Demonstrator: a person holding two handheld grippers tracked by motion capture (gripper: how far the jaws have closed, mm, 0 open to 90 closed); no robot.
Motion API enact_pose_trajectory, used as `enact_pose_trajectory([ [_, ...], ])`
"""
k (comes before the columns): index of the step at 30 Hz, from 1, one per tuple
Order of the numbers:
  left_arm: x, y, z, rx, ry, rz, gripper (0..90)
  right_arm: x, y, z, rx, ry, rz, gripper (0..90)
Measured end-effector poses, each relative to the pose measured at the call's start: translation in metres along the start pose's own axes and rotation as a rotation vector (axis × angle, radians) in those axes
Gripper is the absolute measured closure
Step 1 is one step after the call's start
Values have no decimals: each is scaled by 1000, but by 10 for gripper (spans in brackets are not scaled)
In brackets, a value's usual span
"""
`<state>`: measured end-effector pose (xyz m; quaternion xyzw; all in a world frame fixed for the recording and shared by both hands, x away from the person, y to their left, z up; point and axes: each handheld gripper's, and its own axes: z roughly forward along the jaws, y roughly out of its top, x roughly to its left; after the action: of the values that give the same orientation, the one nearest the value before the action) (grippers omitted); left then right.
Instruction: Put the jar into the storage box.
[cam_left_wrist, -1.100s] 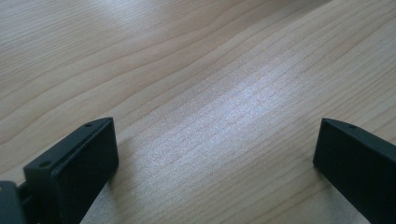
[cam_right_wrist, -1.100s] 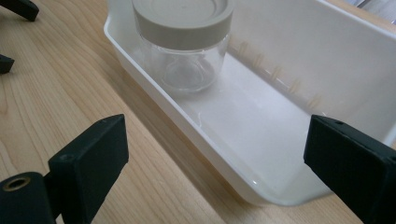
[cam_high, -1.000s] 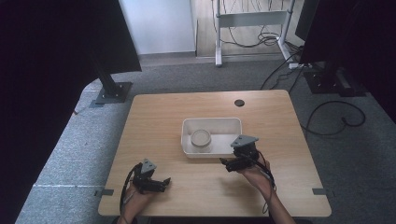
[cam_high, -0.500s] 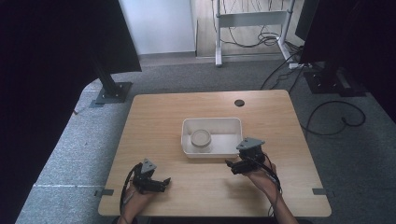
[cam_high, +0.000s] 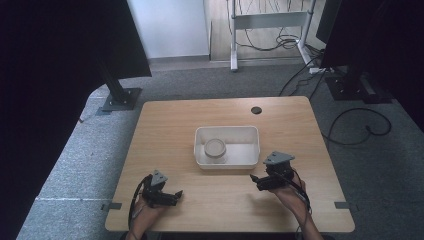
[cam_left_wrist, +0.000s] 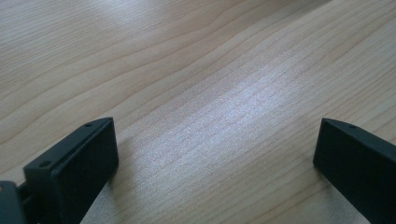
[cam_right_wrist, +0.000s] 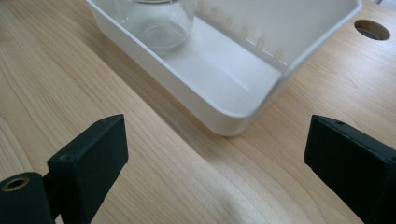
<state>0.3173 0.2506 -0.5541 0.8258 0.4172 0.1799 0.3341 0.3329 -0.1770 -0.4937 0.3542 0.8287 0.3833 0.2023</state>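
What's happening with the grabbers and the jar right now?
Left gripper open, empty, over bare table. Right gripper open, empty, near white bin. Glass jar upright inside the bin. Nothing in between.

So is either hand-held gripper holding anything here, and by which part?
Nothing is held. The left hand-held gripper and the right hand-held gripper are both open over bare table; the jar sits in the tray.

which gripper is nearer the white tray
Right. The right gripper sits just off the tray's near right corner, jaws open toward it. The left gripper rests farther away, near the table's front left, facing bare wood.
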Motion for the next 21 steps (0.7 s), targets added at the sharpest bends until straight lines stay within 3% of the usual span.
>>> enact_pose_trajectory([
  [11, 0, 0, 0, -1, 0, -1, 0, -6, -20, -14, -3, -24, 35, 54],
  [21, 0, 0, 0, -2, 1, -3, 0, -13, -50, -26, 18, -53, 85, 54],
])
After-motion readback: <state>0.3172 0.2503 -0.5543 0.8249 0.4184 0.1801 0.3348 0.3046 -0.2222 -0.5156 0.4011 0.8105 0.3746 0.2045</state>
